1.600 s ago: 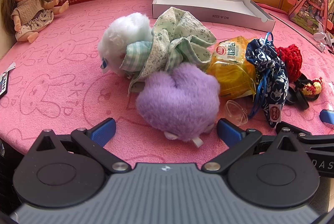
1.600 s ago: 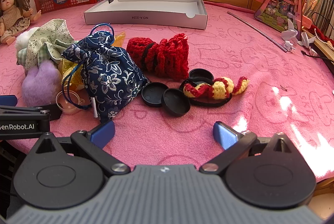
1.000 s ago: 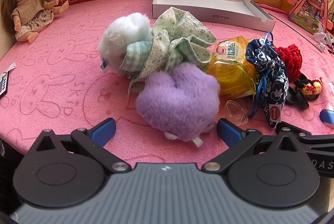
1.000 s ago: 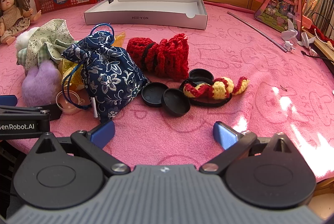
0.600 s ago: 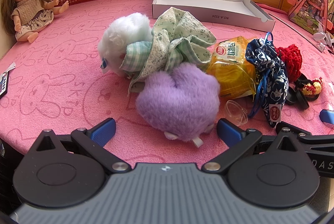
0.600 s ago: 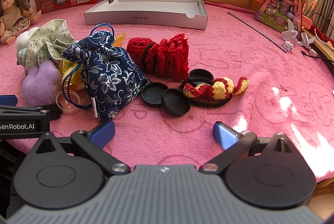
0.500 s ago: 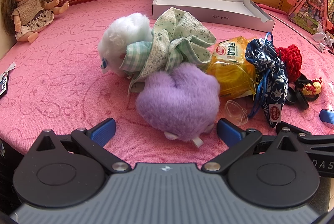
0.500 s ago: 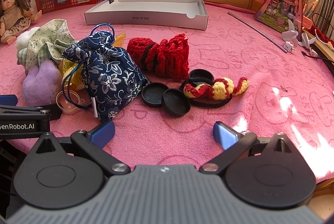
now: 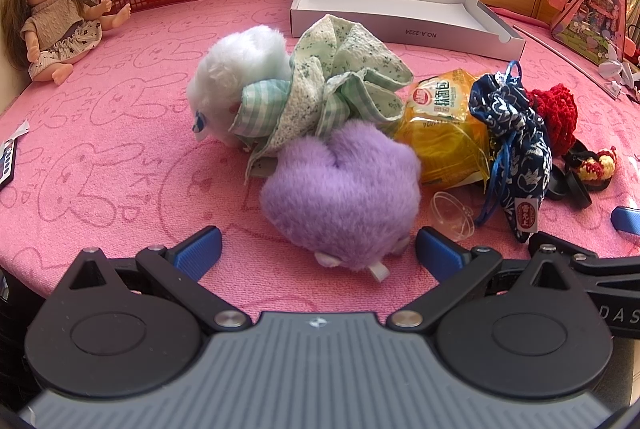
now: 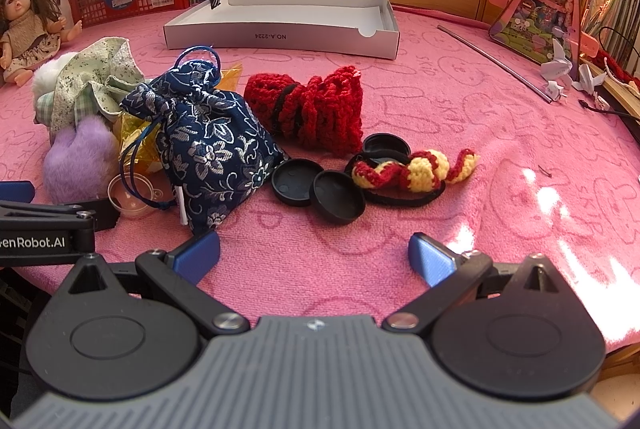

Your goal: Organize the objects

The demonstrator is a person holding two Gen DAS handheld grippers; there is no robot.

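Clutter sits mid-cloth: purple plush (image 9: 340, 185) nearest the left gripper (image 9: 318, 253), whose jaws stand wide apart and hold nothing. Right of it lie a yellow snack bag (image 9: 444, 133), navy drawstring pouch (image 10: 212, 145), red crochet piece (image 10: 312, 109) and black lids (image 10: 316, 187) (three, touching). Right gripper (image 10: 314, 255) is likewise spread wide and bare. Grey box (image 10: 280, 25) stands open at the far side.

left gripper (image 9: 316, 249): black linkage arms | blue pads (image 9: 196, 249) | silver screws | ribbed grey body | right gripper (image 10: 314, 255): same
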